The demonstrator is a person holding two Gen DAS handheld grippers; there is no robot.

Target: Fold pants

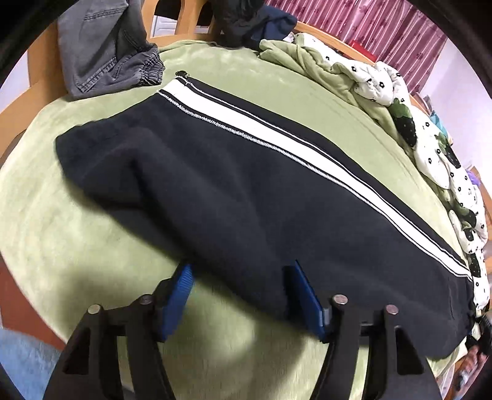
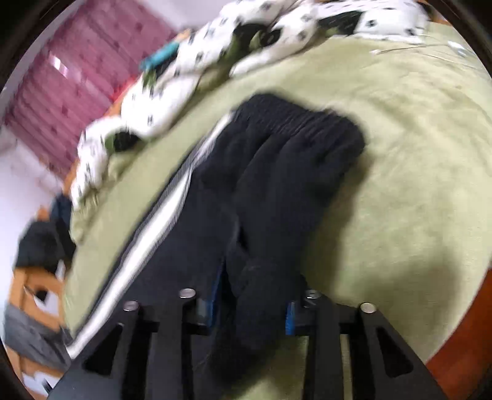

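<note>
Black pants (image 1: 233,197) with a white side stripe (image 1: 276,138) lie lengthwise on a green blanket (image 1: 77,215). My left gripper (image 1: 240,295) is open, its blue pads (image 1: 181,295) straddling the near edge of the pants, with cloth between the jaws. In the blurred right wrist view the same pants (image 2: 276,172) stretch away, and a bunched fold of black cloth sits between the blue pads (image 2: 289,317) of my right gripper (image 2: 252,307). The jaws stand partly apart around the fold; whether they clamp it is unclear.
Grey jeans (image 1: 107,52) lie at the far left of the bed. A dark garment (image 1: 246,21) lies at the back. A white and green patterned quilt (image 1: 430,147) is heaped along the right side. Pink curtains (image 1: 384,27) hang behind. The wooden bed frame (image 1: 37,92) rims the blanket.
</note>
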